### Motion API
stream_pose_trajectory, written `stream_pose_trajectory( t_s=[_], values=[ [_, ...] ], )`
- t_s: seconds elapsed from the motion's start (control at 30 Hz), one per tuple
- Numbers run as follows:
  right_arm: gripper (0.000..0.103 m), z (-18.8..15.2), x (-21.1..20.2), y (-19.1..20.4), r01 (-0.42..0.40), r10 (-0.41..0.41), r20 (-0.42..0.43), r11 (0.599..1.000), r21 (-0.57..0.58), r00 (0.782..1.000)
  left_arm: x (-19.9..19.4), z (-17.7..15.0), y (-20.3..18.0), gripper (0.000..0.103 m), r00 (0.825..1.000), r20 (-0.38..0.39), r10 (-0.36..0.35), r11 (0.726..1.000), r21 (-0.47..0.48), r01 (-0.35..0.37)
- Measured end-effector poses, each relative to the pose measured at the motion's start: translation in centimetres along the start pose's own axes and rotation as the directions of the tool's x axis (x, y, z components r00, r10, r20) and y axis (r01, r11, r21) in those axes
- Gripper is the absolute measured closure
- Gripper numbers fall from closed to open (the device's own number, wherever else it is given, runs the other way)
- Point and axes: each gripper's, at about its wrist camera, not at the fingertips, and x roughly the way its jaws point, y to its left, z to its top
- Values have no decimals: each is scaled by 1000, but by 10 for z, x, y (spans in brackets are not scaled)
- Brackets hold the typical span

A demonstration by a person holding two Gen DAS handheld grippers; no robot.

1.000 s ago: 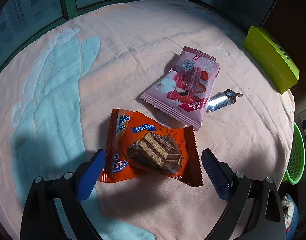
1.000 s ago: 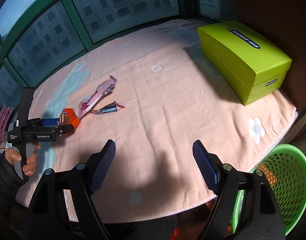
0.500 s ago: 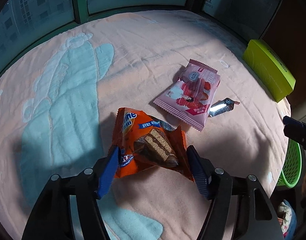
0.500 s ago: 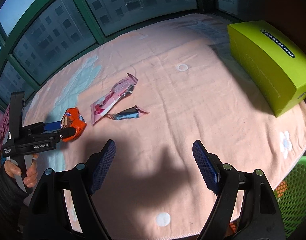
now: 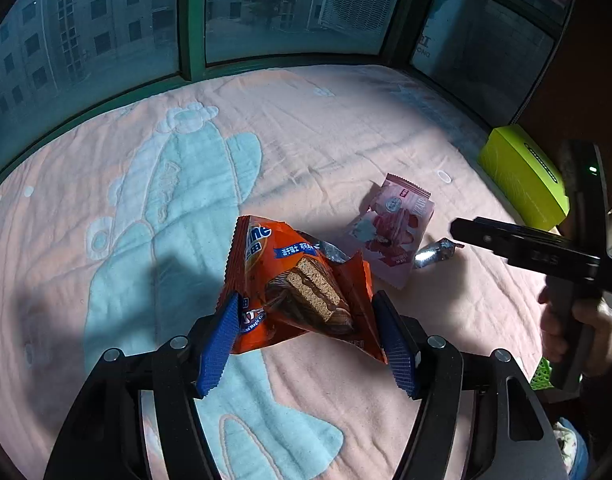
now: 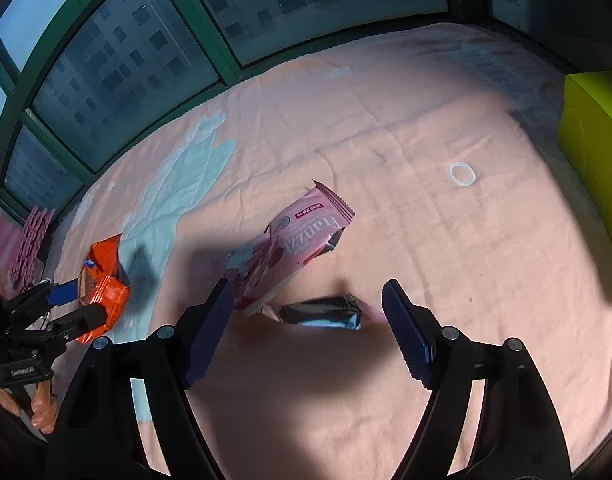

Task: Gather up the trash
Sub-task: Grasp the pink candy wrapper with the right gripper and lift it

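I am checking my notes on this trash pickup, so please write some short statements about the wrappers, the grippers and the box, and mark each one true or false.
1. The left gripper is shut on the orange wrapper. True.
2. The pink wrapper is held by the right gripper. False: its jaws are open, with the pink wrapper's lower edge near the left jaw.
3. The small dark foil wrapper lies on the blanket between the right gripper's open jaws. True.
4. The box near the blanket's edge is red. False: it is yellow-green.
5. The orange wrapper lies flat on the blanket. False: it is lifted.
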Motion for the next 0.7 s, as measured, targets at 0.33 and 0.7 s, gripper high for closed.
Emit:
stream_pose_trajectory(
  t_s=[0.33,0.7],
  values=[
    [34,21,48,3,5,-5,-28,1000,15,1000,0,1,10,39,1000,0,-1,1000,-19,1],
    [68,13,56,12,42,-43,-16,999,-35,999,4,-3,19,39,1000,-14,-2,999,-51,1]
  ],
)
